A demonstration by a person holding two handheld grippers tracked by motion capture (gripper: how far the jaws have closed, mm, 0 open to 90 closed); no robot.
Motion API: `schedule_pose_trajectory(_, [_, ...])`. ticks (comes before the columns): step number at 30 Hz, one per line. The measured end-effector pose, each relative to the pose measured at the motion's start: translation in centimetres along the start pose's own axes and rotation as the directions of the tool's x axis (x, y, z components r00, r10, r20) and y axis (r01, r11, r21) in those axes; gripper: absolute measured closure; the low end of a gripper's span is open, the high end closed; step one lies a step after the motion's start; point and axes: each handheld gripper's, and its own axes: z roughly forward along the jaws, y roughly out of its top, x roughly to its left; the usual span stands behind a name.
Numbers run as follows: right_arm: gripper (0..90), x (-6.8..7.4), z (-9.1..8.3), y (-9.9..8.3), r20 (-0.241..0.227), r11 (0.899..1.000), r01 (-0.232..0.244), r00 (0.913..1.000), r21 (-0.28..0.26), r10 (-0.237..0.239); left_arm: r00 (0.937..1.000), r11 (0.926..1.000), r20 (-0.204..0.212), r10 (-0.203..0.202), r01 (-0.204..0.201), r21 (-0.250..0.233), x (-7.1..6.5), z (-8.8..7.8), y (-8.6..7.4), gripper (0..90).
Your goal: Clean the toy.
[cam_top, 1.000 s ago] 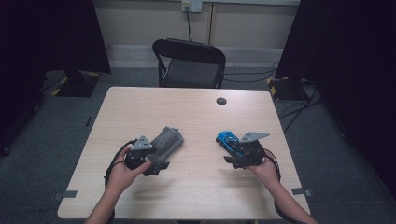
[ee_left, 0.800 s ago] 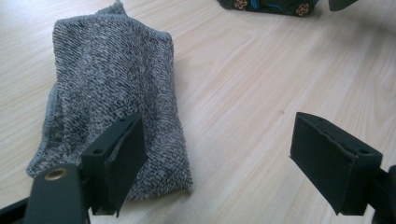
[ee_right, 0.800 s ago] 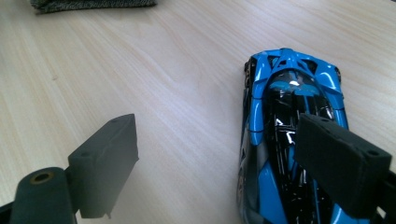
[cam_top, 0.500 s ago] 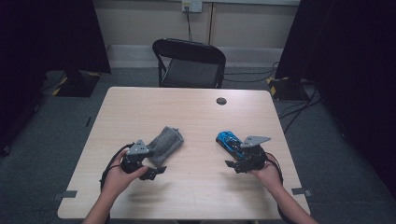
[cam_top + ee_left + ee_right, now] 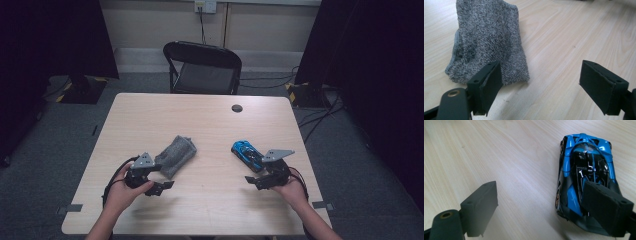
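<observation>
Now, high view: both your hands have drawn back toward you from the grey cloth (image 5: pixel 176 155). Left gripper view: left gripper (image 5: pixel 541 77) spread, empty, cloth ahead. Right gripper view: right gripper (image 5: pixel 544 202) spread, blue toy car (image 5: pixel 586 180) unheld. Judged: items released.

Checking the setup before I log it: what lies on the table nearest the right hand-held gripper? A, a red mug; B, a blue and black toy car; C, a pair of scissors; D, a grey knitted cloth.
B: the blue and black toy car lies on the table just ahead of the right hand-held gripper, whose jaws stand open with one in front of the car's near end.
</observation>
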Motion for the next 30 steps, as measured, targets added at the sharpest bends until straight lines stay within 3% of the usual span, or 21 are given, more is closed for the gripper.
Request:
schedule_pose_trajectory(18, [13.0,0.0,-1.0,-1.0,-0.032,1.0,-0.006,0.9995,0.007,0.006,0.9999,1.0,-0.009,-0.007,0.007,0.004,0.6,-1.2,-1.2,18.0])
schedule_pose_trajectory(30, [13.0,-0.2,-1.9,-1.9,-0.029,1.0,-0.007,0.9996,0.008,0.008,0.9998,1.0,-0.022,-0.002,0.002,-0.001,1.0,-1.8,-1.7,18.1])
